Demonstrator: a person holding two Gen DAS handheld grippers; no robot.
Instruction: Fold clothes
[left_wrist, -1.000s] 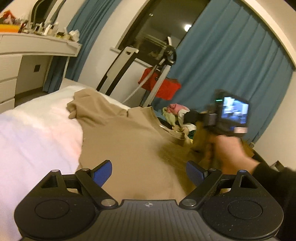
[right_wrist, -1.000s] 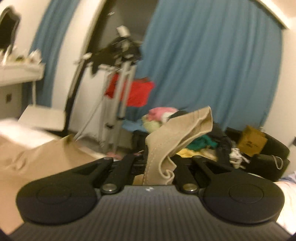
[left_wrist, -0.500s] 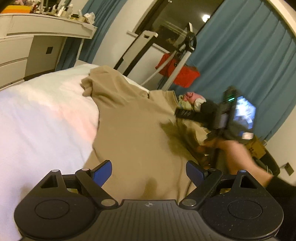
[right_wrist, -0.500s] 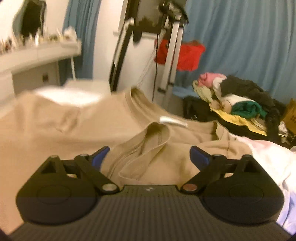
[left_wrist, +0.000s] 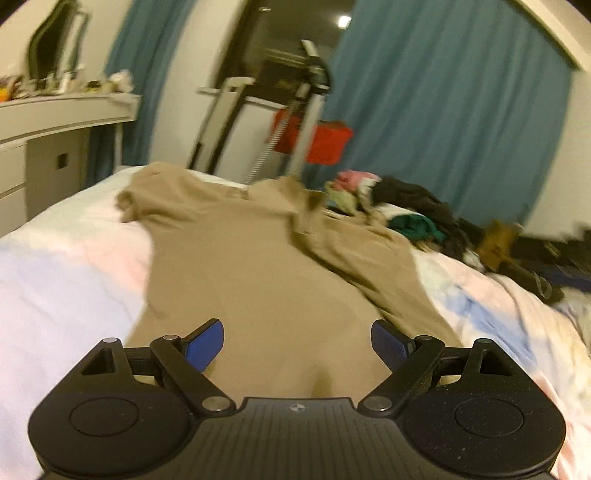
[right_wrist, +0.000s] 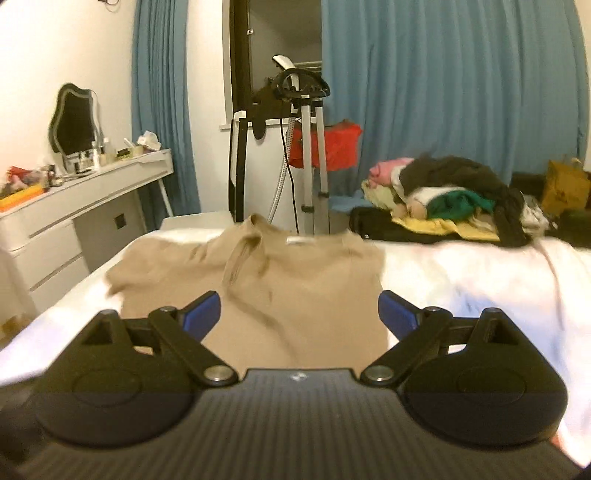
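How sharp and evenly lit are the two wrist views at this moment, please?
Left wrist view: motion-blurred across the background, the clothes pile smeared, the tan shirt soft, warm dim light. Right wrist view: sharper, the mirror and steamer stand crisp, though the white bedsheet is overexposed; fisheye bending curves the curtains.

The setting is a home bedroom. A bed with a white pastel-tinted cover (right_wrist: 461, 273) fills the foreground. A white dressing table with drawers (right_wrist: 74, 221) carries a wavy-framed mirror (right_wrist: 74, 123) and toiletries. Full-length blue curtains (right_wrist: 443, 92) flank a dark window. A mixed pile of coloured clothes (right_wrist: 454, 199) lies beyond the bed, near a garment steamer stand (right_wrist: 310, 147).
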